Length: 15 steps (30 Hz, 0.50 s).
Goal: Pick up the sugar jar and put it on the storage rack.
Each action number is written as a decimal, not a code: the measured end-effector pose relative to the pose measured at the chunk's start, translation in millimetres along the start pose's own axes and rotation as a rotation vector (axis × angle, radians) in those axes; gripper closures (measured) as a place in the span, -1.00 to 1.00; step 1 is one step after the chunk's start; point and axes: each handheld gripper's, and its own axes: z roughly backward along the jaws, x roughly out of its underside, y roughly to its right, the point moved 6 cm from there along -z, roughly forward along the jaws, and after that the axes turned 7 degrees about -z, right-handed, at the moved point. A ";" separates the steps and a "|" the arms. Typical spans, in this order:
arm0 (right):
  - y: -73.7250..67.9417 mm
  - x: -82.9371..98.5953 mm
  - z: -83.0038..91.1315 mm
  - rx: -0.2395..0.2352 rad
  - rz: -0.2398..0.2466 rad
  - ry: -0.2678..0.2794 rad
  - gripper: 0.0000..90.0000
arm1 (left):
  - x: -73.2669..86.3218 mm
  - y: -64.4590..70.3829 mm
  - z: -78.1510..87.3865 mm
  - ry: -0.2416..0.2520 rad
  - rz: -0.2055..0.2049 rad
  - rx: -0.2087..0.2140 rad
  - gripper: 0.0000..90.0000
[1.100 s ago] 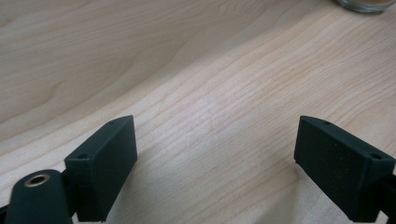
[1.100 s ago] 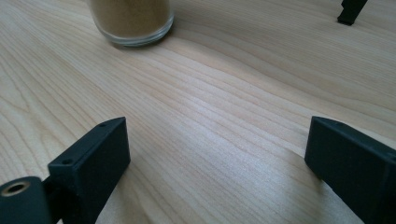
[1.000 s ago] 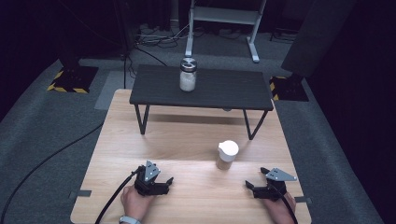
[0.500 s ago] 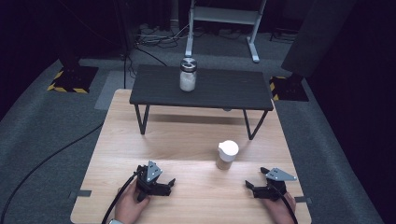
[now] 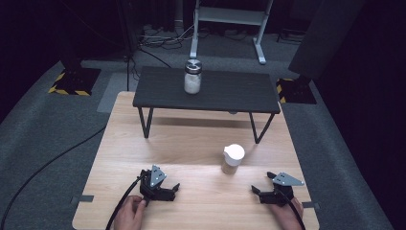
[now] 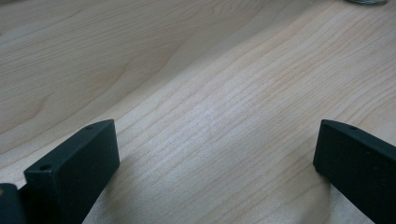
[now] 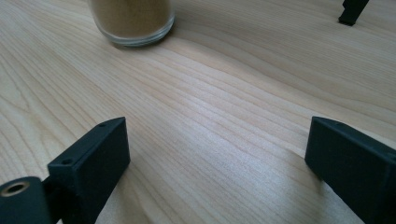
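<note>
- My left gripper (image 5: 175, 187) sits low on the wooden table (image 5: 191, 143) at about 7 o'clock, jaws spread wide, nothing between them; left gripper view shows bare wood grain between the two black jaws.
- My right gripper (image 5: 261, 183) is at about 5 o'clock on the same table, jaws also spread apart and empty.
- Nearest thing to the grippers: a small glass jar with a white lid (image 5: 233, 158), upright near table centre, at roughly 11 o'clock from the right gripper, near it but apart.
- In the right gripper view that jar (image 7: 131, 21) shows at top left, tan contents, base flat on the wood.
- A second jar with a metal lid (image 5: 192, 76), white contents, stands upright on the small black table (image 5: 239, 93) at 12 o'clock, well apart from both grippers.
- A black cable (image 5: 52, 160) trails off left over the grey floor.
</note>
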 end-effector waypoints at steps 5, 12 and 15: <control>0.0 0.0 0.0 0.000 0.000 0.000 -0.86 | -0.1 1.2 0.0 -0.002 0.011 -0.014 -0.99; 0.0 0.0 0.0 0.000 0.000 0.000 -0.86 | -0.1 1.2 0.0 -0.002 0.011 -0.014 -0.99; 0.0 0.0 0.0 0.000 0.000 0.000 -0.86 | -0.1 1.2 0.0 -0.002 0.011 -0.014 -0.99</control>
